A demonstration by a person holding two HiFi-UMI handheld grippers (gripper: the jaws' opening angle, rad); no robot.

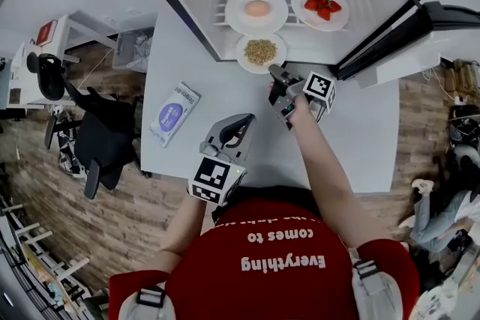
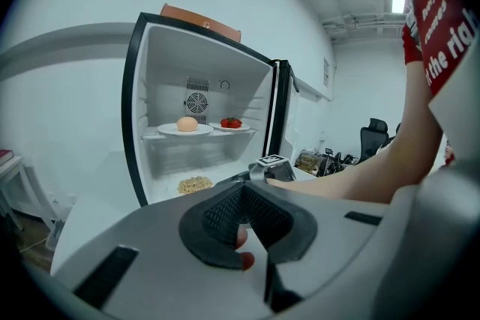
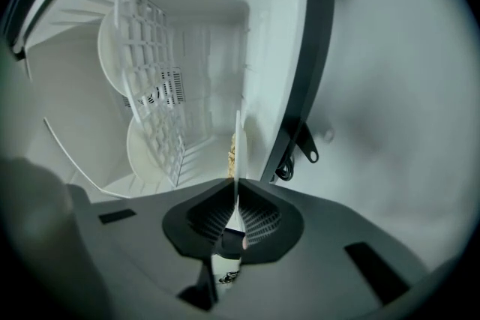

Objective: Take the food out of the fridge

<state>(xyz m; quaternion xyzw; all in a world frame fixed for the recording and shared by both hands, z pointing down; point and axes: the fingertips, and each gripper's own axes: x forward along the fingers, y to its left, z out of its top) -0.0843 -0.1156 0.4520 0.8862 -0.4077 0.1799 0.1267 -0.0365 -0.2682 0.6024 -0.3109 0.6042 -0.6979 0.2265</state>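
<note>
An open small fridge (image 1: 187, 4) stands on the white table (image 1: 360, 139). On its floor lies a white plate of pale noodles (image 1: 260, 52), also visible in the left gripper view (image 2: 195, 183). My right gripper (image 1: 274, 79) is shut on that plate's near rim, and the rim (image 3: 237, 154) shows edge-on between the jaws (image 3: 234, 195). On the shelf above sit a plate with a round tan bun (image 1: 256, 9) and a plate of strawberries (image 1: 322, 7). My left gripper (image 1: 238, 130) hovers over the table, back from the fridge, shut and empty (image 2: 244, 195).
The fridge door (image 1: 405, 34) stands open at the right. A blue and white packet (image 1: 174, 114) lies on the table's left part. A black office chair (image 1: 97, 131) stands on the floor to the left. The wire shelf (image 3: 154, 86) is just above the held plate.
</note>
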